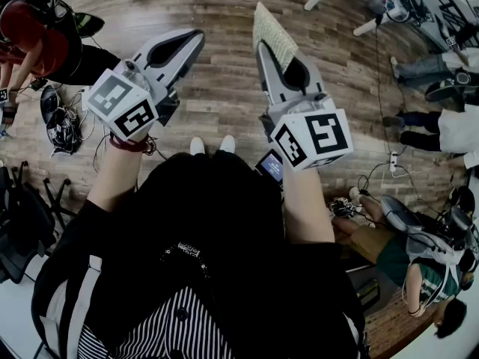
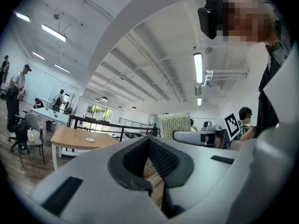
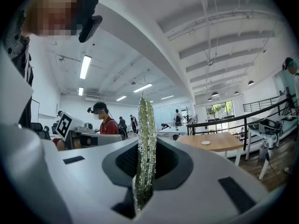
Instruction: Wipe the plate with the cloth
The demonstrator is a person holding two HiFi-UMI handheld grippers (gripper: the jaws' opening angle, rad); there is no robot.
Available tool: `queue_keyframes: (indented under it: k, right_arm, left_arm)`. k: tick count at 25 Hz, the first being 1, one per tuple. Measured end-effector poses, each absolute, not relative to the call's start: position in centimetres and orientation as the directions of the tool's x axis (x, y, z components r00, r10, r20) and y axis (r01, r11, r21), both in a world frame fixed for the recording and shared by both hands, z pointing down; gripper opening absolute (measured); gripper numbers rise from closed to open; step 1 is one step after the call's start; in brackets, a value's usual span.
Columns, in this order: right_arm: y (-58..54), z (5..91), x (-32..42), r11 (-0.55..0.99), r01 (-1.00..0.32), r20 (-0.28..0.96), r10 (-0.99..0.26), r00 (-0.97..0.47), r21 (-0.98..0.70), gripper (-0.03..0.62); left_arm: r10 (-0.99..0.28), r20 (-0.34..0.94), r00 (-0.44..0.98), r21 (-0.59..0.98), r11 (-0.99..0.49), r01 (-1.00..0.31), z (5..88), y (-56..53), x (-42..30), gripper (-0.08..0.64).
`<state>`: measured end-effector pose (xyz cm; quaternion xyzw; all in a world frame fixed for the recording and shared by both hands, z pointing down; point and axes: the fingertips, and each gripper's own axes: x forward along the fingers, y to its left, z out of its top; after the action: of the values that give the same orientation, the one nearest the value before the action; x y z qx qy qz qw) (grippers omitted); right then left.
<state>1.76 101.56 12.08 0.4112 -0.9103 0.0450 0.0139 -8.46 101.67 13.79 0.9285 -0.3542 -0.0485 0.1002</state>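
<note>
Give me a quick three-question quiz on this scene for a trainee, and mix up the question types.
1. True or false: the left claw grips the cloth.
2. What is the right claw doing? A) standing open B) shut on the cloth C) shut on a plate
3. Fill in: in the head view, beneath both claws lies a wooden ____.
Key: 1 false, it is shut with nothing in it; 2 B; 3 floor.

Office space, wood floor (image 1: 224,88).
Cable tangle (image 1: 63,129) lying at left; wooden table (image 2: 70,138) beside black railing (image 2: 100,123); strip lights (image 2: 198,67) overhead.
</note>
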Motion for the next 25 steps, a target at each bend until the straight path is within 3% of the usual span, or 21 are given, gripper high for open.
queue_keyframes:
  k: [17,25]
  right_arm:
    - [97.9,11.8,6.4,0.763,-0.632,0.060,-0.631,-0.774,-0.135,0.043]
    - [94.3,12.8,7.5,0.750,-0.632,0.053,-0.635,-0.770,-0.196,0.043]
  left_arm:
    - [-0.662,0.055,0.748,0.220,-0.722,-0.655,15.3,97.3,-3.7,-0.005]
    - [-0.625,0.065,0.778,0.203,-0.755,-0.624,15.3,94.6,-2.1,-0.005]
